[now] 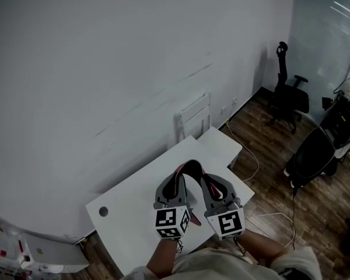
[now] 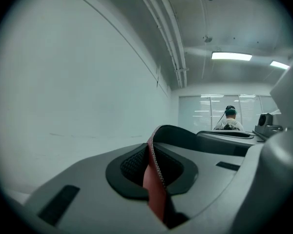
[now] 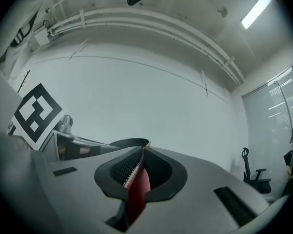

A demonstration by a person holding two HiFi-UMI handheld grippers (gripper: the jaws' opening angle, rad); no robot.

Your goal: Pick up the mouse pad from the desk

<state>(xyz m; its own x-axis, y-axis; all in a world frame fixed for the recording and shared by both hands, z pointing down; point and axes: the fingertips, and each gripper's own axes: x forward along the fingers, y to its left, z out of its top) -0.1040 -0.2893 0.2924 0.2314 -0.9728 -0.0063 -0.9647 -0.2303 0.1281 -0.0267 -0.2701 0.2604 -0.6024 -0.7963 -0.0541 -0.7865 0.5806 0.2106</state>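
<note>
The mouse pad (image 1: 191, 167) is black on one side and red on the other. It hangs bent in an arch above the white desk (image 1: 134, 209), held by two edges. My left gripper (image 1: 176, 177) is shut on its left edge, and in the left gripper view the red and black edge (image 2: 155, 182) is pinched between the dark pads (image 2: 132, 165). My right gripper (image 1: 207, 179) is shut on the other edge, where the red side (image 3: 136, 189) shows between its jaws. Both grippers point level, side by side.
The desk below has a round cable hole (image 1: 103, 211). White cables (image 1: 252, 159) trail over the wooden floor on the right. Black office chairs (image 1: 289, 98) (image 1: 312, 153) stand further right. A plain wall fills the background, and a person (image 2: 228, 120) sits far off.
</note>
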